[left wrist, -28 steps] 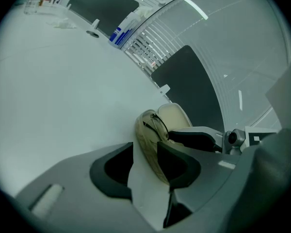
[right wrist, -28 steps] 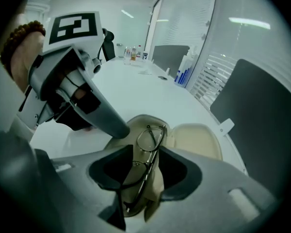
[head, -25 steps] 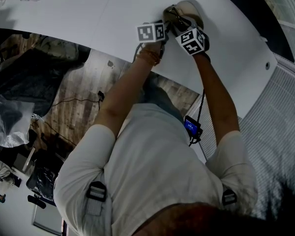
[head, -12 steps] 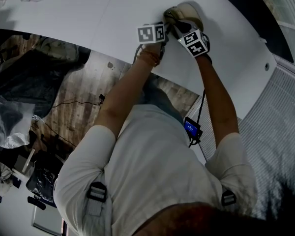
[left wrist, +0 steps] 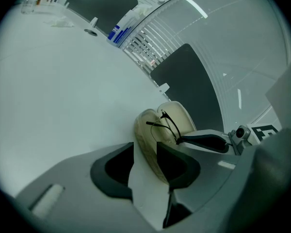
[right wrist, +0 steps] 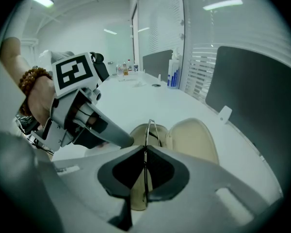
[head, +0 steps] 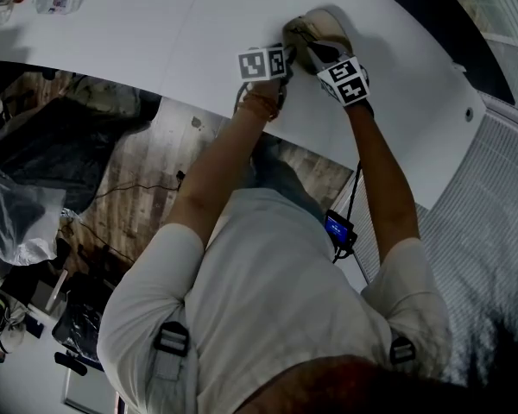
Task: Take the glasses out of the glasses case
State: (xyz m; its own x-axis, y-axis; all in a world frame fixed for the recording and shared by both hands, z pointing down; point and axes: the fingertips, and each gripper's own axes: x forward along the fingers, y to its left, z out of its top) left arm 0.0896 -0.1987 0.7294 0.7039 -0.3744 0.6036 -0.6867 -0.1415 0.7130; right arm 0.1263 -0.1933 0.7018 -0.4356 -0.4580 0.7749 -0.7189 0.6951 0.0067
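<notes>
A beige glasses case (left wrist: 146,140) lies open on the white table (head: 181,33), its lid (right wrist: 194,140) folded back. Thin dark wire glasses (left wrist: 167,125) stand up out of the lower shell. My right gripper (right wrist: 145,171) comes in from the right, and its jaws have just been closing. They are now shut on the glasses frame (right wrist: 150,130), which shows as a thin line between the pads. My left gripper (left wrist: 145,166) stands open at the case's near left edge, one finger (right wrist: 111,132) touching the rim. In the head view both grippers meet at the case (head: 324,26).
Bottles (right wrist: 173,74) and small items stand at the table's far end, near a round grommet (left wrist: 91,31). A dark panel (right wrist: 252,91) and a glass wall run behind the case. A small white tab (right wrist: 225,113) sits beside the lid. The table's near edge (head: 242,115) is just behind both hands.
The right gripper's jaws have closed onto the glasses frame, and its marker cube has rolled and shifted slightly right. The left gripper has stayed at the case's edge.
</notes>
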